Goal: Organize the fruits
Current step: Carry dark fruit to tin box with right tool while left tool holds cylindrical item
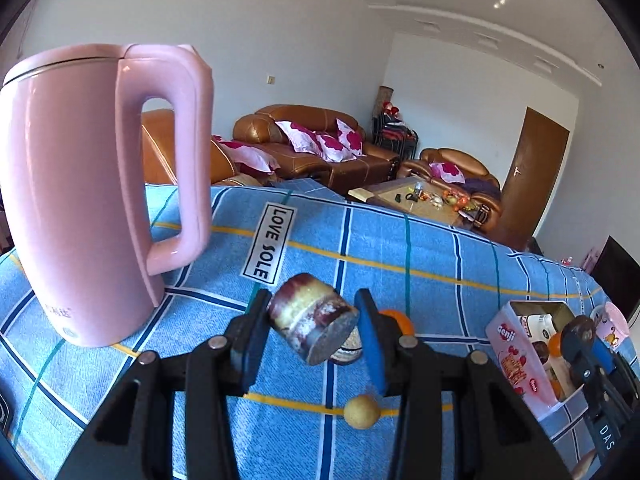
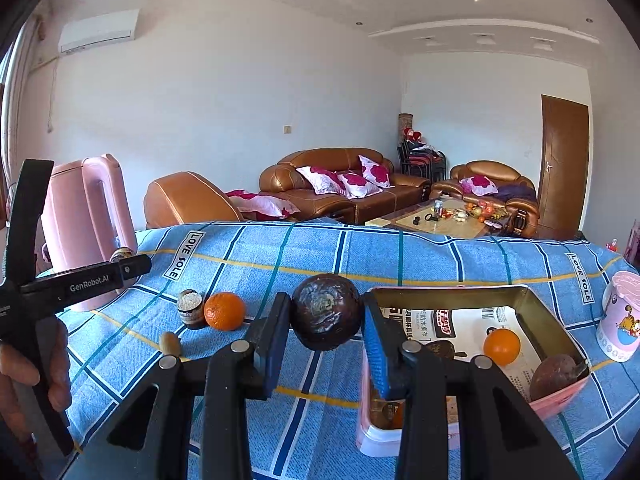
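Note:
My left gripper (image 1: 314,320) is shut on a purple-and-cream cut piece of sugarcane (image 1: 310,316), held above the blue checked cloth. My right gripper (image 2: 326,314) is shut on a dark round passion fruit (image 2: 326,311), held just left of the pink tin box (image 2: 560,320). The box holds an orange (image 2: 501,346) and a dark fruit (image 2: 554,376); it also shows in the left wrist view (image 1: 516,360). On the cloth lie an orange (image 2: 224,311), a second cane piece (image 2: 190,308) and a small tan fruit (image 2: 171,343), which also shows in the left wrist view (image 1: 362,411).
A tall pink kettle (image 1: 92,196) stands at the left of the table. A pink cartoon cup (image 2: 618,316) stands right of the box. The table's far edge drops off to a room with brown sofas (image 2: 344,184).

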Demonstrator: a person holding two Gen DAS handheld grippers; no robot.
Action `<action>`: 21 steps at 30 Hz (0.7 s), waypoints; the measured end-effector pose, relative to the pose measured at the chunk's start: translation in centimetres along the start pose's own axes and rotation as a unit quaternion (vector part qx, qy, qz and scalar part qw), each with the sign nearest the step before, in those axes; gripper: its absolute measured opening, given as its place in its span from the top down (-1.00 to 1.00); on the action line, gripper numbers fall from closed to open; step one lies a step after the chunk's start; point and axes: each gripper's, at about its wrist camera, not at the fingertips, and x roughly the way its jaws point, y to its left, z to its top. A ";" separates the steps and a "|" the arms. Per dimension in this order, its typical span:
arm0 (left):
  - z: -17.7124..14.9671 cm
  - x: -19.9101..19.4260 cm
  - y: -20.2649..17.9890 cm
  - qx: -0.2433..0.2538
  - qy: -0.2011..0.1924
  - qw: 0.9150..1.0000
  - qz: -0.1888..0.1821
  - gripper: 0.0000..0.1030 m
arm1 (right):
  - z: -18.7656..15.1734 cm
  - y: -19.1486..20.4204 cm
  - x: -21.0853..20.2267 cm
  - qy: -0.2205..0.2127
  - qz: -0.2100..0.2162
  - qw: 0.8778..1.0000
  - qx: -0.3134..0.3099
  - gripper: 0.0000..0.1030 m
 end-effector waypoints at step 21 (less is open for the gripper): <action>-1.8 0.1 -3.6 0.085 -0.016 0.995 0.049 0.15 | -0.3 1.0 -0.2 -0.005 0.006 1.000 -0.021 0.27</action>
